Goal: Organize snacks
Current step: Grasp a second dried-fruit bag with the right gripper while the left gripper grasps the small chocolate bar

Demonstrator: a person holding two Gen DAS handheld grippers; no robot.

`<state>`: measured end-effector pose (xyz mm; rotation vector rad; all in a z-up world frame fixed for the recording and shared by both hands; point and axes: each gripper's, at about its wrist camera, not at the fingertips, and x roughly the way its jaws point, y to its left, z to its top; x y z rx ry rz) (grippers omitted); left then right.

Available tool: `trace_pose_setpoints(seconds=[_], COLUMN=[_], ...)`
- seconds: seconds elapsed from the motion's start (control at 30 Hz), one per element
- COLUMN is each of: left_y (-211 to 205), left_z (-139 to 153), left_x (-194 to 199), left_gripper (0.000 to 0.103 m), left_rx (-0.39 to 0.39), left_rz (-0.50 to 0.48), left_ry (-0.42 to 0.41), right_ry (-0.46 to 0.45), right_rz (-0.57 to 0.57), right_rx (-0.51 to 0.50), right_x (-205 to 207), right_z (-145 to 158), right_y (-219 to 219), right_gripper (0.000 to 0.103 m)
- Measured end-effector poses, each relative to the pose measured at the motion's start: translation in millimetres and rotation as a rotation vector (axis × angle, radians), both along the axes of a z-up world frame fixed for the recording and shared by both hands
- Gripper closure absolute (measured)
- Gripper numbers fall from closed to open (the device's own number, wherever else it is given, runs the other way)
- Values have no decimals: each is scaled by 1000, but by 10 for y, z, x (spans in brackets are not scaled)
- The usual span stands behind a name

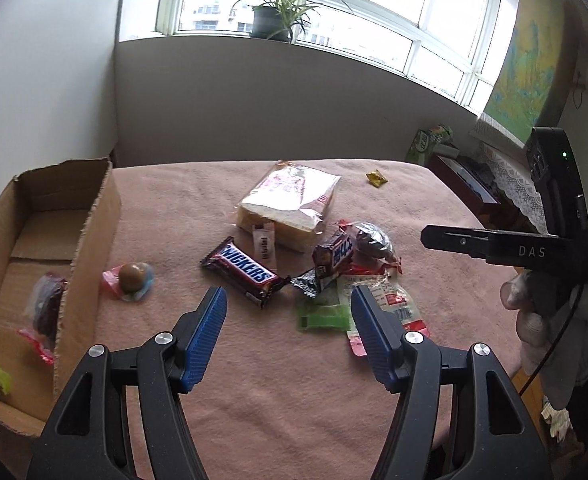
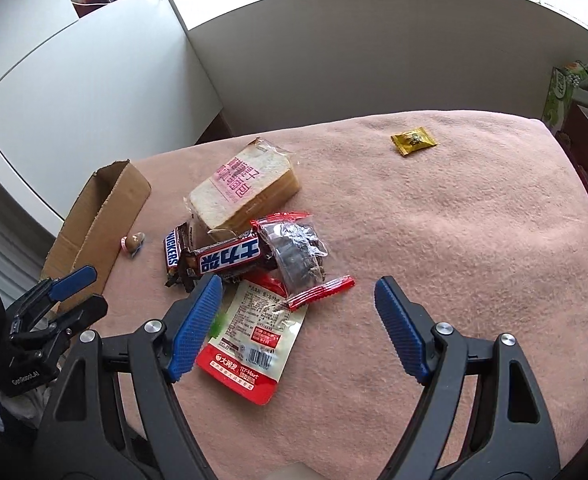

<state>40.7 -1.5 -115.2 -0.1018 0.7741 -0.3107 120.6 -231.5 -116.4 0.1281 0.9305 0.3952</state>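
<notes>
Both tools stood with jaws apart and empty — the left tool (image 1: 287,300) hung over the pink-covered bench (image 1: 434,208), the right tool (image 2: 298,292) above a red-and-white pouch (image 2: 249,344). Landmark: the Snickers bar (image 1: 243,268). Bread (image 1: 289,204) lay just behind it, a round candy (image 1: 130,278) to its left, and beyond that candy the cardboard box (image 1: 85,248) — already holding a few wrapped snacks.
</notes>
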Motion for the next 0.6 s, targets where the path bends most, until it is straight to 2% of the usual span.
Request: trace_pose_setpoints(seconds=[0.07, 0.17, 0.27, 0.47, 0.6], left_y=[-69, -187, -294, -398, -467], left_z=[-35, -99, -155, -271, -327], left_x=[74, 189, 305, 513, 623], left_gripper=[39, 39, 45, 45, 54], left_rx=[-4, 1, 8, 0, 11], left_rz=[-21, -50, -80, -100, -101], left_ry=[14, 35, 51, 97, 114], right_ry=[9, 32, 47, 78, 83], right_rz=[23, 49, 67, 105, 136], right_rx=[1, 5, -8, -35, -62], right_x=[82, 203, 308, 413, 451], right_z=[-20, -71, -139, -288, -366], right_y=[31, 61, 90, 177, 259], right_gripper=[29, 33, 41, 42, 50])
